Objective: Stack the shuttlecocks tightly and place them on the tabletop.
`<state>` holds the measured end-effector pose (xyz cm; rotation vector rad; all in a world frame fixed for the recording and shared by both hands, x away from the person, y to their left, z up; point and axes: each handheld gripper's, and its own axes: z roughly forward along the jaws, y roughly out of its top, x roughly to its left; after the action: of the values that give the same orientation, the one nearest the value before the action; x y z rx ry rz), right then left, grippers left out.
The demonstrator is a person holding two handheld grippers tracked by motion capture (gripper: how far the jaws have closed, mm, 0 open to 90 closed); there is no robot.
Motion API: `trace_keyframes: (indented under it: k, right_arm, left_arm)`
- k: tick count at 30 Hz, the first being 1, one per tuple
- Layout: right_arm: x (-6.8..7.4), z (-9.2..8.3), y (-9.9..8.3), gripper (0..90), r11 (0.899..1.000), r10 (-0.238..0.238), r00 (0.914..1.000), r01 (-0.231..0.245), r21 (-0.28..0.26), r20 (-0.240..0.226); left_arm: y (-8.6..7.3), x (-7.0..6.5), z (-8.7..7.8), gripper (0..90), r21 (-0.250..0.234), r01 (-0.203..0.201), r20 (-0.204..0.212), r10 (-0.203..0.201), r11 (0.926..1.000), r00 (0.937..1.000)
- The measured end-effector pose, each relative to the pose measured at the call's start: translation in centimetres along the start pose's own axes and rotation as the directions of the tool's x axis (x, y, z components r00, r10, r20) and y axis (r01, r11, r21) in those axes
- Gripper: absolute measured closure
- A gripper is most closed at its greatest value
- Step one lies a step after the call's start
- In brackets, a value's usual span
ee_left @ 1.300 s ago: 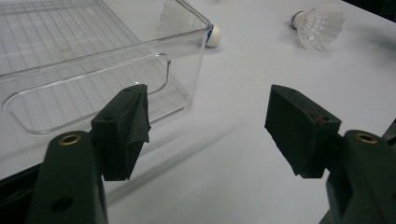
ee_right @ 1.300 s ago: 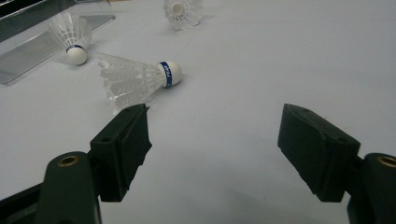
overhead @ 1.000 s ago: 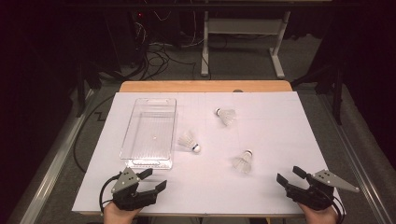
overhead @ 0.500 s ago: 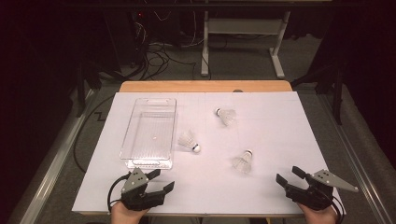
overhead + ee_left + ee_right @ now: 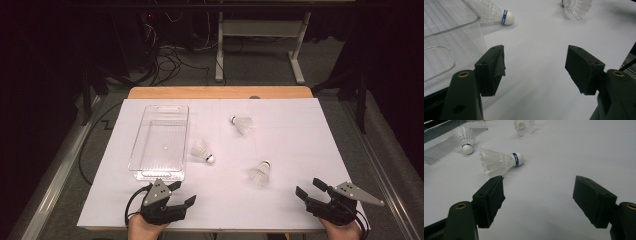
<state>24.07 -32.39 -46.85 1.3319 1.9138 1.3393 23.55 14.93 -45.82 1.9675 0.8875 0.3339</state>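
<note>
Left claw (image 5: 181, 194) wide open near the clear plastic box (image 5: 161, 141), right claw (image 5: 309, 189) wide open too, three white feather shuttlecocks (image 5: 202, 151) on the white bench (image 5: 300, 145)

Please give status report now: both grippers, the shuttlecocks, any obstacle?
Left hand-held gripper open, empty. Right hand-held gripper open, empty. Three shuttlecocks lying on white table, nearest ahead of right one; clear bin empty. Nothing in the way.

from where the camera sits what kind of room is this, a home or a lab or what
Most likely a lab or recording workspace, not a home. The table is covered in plain white sheeting, loose cables trail over grey carpet behind it, and metal desk legs stand against a dark backdrop. Only three shuttlecocks and a clear bin are laid out.
</note>
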Motion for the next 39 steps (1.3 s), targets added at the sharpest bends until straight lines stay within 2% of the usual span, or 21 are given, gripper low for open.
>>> trace_keyframes:
  k: [3,10,14,23,31,35,39]
  right_arm:
    - [0.0,0.0,0.0,25.7,1.000,0.002,1.0000,-0.002,0.001,-0.002]
    - [-0.1,-0.2,0.0,25.5,1.000,0.008,1.0000,-0.008,-0.008,-0.005]
    - [-0.1,-0.2,0.0,25.5,1.000,0.006,1.0000,-0.006,-0.008,-0.008]
    - [0.0,-0.2,0.0,25.5,1.000,0.005,1.0000,-0.005,-0.010,-0.008]
    - [0.0,-0.2,0.0,25.5,1.000,0.008,0.9999,-0.008,-0.008,-0.007]
    - [0.0,-0.2,0.0,25.5,1.000,0.009,0.9999,-0.009,-0.008,-0.008]
    - [0.0,-0.2,0.0,25.5,1.000,0.008,0.9999,-0.008,-0.007,-0.010]
  left_arm:
    - [0.3,-0.5,0.6,33.3,0.016,-0.016,0.001,0.016,0.9997,0.9999]
    - [1.1,-1.0,1.7,33.8,0.040,-0.024,0.010,0.024,0.9989,0.9997]
    - [1.6,-1.1,2.0,34.5,0.054,-0.023,-0.007,0.023,0.9983,0.9997]
    - [2.6,-1.7,2.9,34.9,0.086,-0.054,-0.040,0.057,0.9948,0.9976]
    - [3.9,-1.8,3.8,33.2,0.121,-0.050,-0.062,0.057,0.9914,0.9964]
    - [4.5,-1.6,4.3,33.4,0.134,-0.025,-0.044,0.031,0.9907,0.9986]
    - [5.1,-1.4,4.6,33.2,0.142,-0.015,-0.037,0.020,0.9897,0.9991]
